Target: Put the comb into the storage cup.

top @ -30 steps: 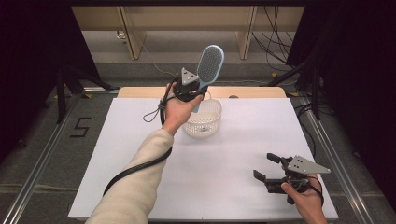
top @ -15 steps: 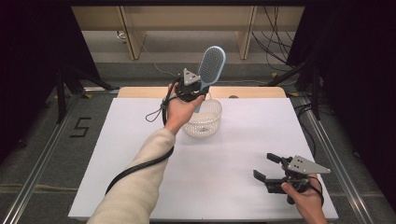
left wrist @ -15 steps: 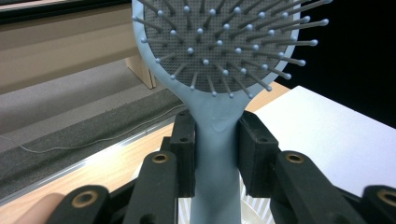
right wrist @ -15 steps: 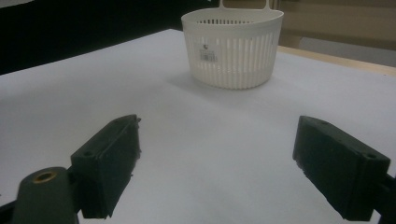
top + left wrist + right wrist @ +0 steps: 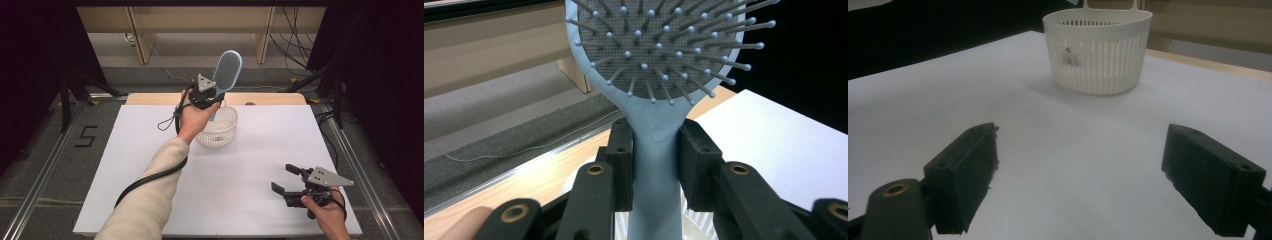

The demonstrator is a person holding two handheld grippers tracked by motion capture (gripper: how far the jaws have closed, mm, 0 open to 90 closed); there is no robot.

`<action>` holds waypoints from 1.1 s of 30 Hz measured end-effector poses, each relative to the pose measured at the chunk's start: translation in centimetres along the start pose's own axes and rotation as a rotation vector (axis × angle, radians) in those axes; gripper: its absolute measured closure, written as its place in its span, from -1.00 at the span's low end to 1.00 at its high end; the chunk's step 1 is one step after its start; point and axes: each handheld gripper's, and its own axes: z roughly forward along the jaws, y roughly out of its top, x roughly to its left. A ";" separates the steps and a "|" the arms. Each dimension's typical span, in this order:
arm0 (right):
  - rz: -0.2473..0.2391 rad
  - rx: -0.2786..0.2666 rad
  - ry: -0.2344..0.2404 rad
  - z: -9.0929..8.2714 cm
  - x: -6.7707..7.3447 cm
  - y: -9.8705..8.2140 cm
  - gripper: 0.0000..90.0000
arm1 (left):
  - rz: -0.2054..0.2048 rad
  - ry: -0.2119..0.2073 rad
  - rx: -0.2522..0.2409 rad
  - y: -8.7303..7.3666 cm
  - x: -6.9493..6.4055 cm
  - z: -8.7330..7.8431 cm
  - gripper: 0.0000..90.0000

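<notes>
A light blue hairbrush (image 5: 227, 71) stands upright above the white slatted basket (image 5: 218, 127) at the back of the white table. My left gripper (image 5: 212, 97) is shut on its handle, with the bristled head above the jaws. In the left gripper view the brush handle (image 5: 655, 165) sits clamped between the two black pads (image 5: 621, 165), bristles facing the camera. My right gripper (image 5: 285, 179) rests low near the table's front right corner, open with nothing between its fingers. In the right gripper view the basket (image 5: 1096, 47) stands ahead beyond the spread jaws.
The white table top (image 5: 150, 165) has a wooden strip (image 5: 270, 98) along its far edge. Metal rails (image 5: 45, 165) run along both sides on the grey floor. A cable (image 5: 150, 177) trails from the left gripper along the sleeve.
</notes>
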 end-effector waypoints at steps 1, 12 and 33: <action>0.000 0.000 0.000 0.0 0.0 0.0 -0.66 | 0.000 0.000 0.001 0.0 0.0 0.0 0.55; -0.003 0.001 0.001 0.0 0.0 0.0 -0.66 | 0.004 0.000 0.012 -0.6 -0.1 0.5 0.55; -0.003 -0.001 0.002 0.0 0.0 0.0 -0.66 | 0.012 0.004 0.027 -1.1 -0.3 1.1 0.55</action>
